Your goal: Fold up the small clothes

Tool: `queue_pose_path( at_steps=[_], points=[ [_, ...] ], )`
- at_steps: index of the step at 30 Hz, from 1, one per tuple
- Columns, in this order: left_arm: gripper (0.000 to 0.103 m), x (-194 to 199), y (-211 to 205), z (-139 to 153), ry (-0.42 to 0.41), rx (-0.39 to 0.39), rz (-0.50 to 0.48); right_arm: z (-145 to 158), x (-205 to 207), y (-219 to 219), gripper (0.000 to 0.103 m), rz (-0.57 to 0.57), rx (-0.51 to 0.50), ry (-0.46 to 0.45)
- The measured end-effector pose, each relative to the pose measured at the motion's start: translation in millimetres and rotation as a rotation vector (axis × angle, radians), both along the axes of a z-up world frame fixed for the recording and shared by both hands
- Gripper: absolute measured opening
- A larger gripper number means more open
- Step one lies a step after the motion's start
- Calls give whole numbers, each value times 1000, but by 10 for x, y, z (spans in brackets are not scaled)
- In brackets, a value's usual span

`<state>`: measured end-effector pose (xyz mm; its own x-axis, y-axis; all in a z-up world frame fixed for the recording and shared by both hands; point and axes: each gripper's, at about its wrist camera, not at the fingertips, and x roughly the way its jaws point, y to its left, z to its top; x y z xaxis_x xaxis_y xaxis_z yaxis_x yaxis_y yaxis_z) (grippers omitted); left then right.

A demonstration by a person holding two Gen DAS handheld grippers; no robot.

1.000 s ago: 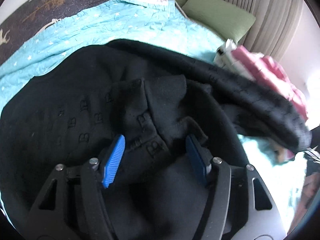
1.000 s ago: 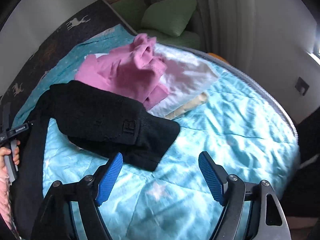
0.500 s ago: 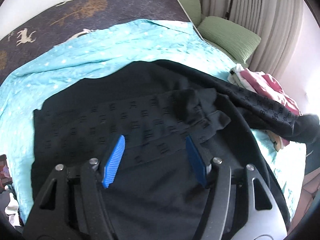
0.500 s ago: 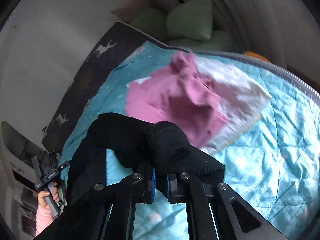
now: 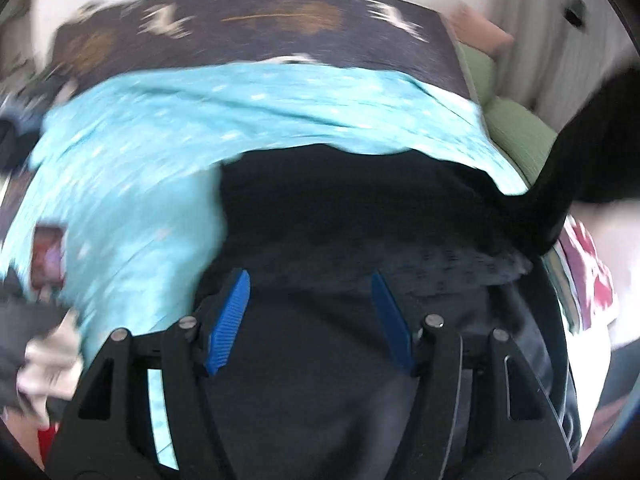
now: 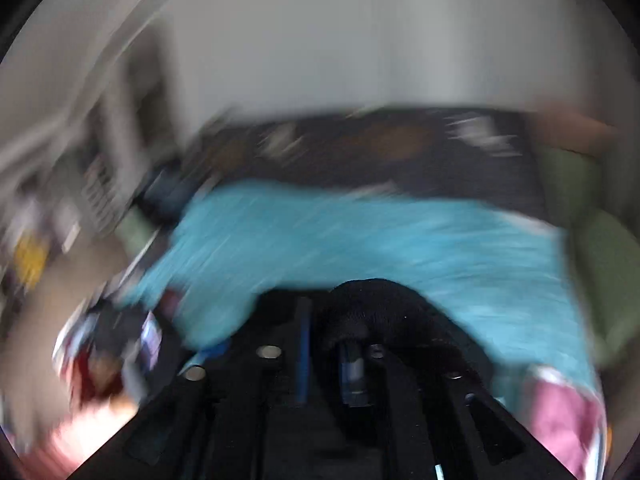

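Note:
A black sweater lies spread on the turquoise bedspread. My left gripper hovers open just above the sweater's near part, with cloth below the blue pads but none pinched. One black sleeve rises off the bed at the right. In the blurred right wrist view, my right gripper has its narrow jaws on the bunched sleeve end. Those jaws are opening, with the black cloth still between them and draped over the tips.
A pink and white pile of clothes lies at the bed's right side, seen also as pink cloth. Green pillows and a dark deer-patterned blanket are beyond. Clutter stands off the bed's left edge.
The right gripper closed on the sleeve's cuff, lifted it and swung it across towards the headboard side. The left gripper drew back and rose from the sweater's folds, staying open.

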<state>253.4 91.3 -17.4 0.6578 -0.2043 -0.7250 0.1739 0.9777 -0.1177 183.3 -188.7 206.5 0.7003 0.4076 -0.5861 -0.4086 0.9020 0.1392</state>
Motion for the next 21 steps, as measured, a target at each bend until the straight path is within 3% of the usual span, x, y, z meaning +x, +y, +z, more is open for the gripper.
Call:
queue_pose_path(
  at_steps=[2,4,6,9,11,14,17,21],
  points=[
    [66,-96,362,-91,25,-32,55,-451,27,744,51,192,-56,108],
    [67,-172,587,-208,50,-15,81,-888,-24,1128,49,329,-116,194],
    [67,-234,715,-326,78,17,92,-1272,-81,1165,49,358,-160,215],
    [67,-271,717,-404,97,-4,54,-1583,46,611,51,217,-81,309],
    [69,-307,558,-426,93,-30,-15,-1735,170,15,52,30,7,386],
    [75,-381,162,-464,101,-36,-164,-1900,172,-666,52,-229,-24,434],
    [75,-546,-288,-533,133,1,-323,-2025,27,-895,53,-287,-44,474],
    [75,-860,-617,-508,77,87,-401,-2191,-167,-1104,57,-301,-33,499]
  ],
)
